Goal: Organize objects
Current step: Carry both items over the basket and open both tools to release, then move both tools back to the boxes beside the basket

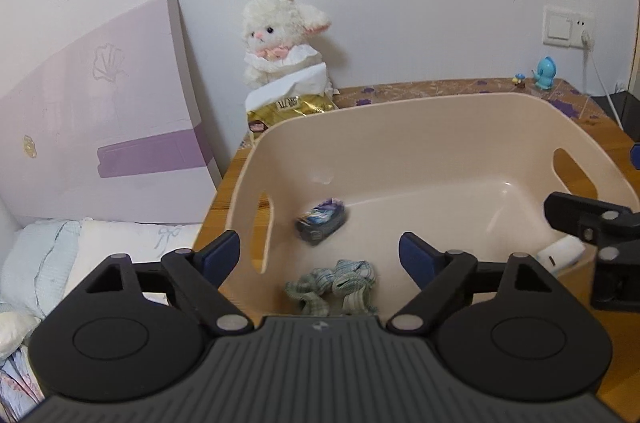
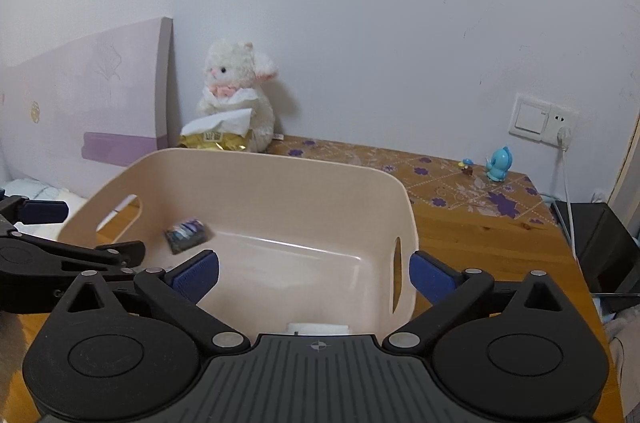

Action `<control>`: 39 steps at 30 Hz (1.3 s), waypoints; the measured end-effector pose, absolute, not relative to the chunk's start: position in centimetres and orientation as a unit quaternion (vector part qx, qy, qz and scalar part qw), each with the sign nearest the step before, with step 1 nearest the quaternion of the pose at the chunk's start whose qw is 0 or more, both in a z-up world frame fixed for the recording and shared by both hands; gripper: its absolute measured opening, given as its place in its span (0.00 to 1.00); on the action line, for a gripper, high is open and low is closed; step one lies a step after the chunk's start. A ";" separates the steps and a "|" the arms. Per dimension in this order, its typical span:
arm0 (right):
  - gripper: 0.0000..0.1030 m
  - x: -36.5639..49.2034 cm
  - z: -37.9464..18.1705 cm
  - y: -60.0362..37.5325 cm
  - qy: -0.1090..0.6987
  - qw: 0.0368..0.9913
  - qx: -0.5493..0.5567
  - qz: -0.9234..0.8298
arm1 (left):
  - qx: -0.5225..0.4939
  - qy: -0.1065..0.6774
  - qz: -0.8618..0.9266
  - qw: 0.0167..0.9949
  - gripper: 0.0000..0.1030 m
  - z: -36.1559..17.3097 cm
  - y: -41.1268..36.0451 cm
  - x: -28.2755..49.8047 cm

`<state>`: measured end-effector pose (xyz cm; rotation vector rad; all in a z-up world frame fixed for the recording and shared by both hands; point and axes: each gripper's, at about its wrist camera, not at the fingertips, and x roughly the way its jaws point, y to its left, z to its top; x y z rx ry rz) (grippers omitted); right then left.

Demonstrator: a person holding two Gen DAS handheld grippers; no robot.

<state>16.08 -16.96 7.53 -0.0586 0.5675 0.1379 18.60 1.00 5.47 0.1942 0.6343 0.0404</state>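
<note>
A beige plastic basket [image 1: 460,127] with side handles stands on the wooden table; it also shows in the right wrist view [image 2: 280,179]. Inside it a small dark blue packet [image 1: 321,224] appears blurred near the left wall, also in the right wrist view [image 2: 187,234]. A green-and-white checked scrunchie [image 1: 334,287] lies at the near end, and a white object [image 1: 560,255] lies at the right, with one white piece in the right wrist view [image 2: 318,328]. My left gripper [image 1: 320,257] is open and empty over the basket's near end. My right gripper [image 2: 314,275] is open and empty over the basket.
A white plush lamb [image 1: 280,35] sits behind a gold snack bag [image 1: 290,109] at the wall. A blue bird figurine [image 2: 498,165] and a tiny toy [image 2: 467,167] stand on the floral mat. A lilac headboard [image 1: 100,127] and bedding lie left. A wall socket with cable [image 2: 560,131] is at right.
</note>
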 end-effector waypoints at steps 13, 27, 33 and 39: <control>1.00 12.0 7.8 -17.8 0.299 0.949 -0.022 0.096 | 0.097 0.315 0.000 0.944 0.90 5.2 3.9 13.9; 1.00 10.9 1.7 -17.9 0.375 0.921 -0.019 0.108 | 0.111 0.355 -0.025 0.928 0.90 -0.1 6.2 11.4; 1.00 10.8 -0.5 -17.6 0.403 0.907 -0.011 0.118 | 0.109 0.379 -0.051 0.918 0.90 -1.9 6.8 12.0; 1.00 11.0 -2.2 -16.8 0.423 0.897 -0.003 0.129 | 0.116 0.389 -0.077 0.911 0.90 -3.4 7.0 12.9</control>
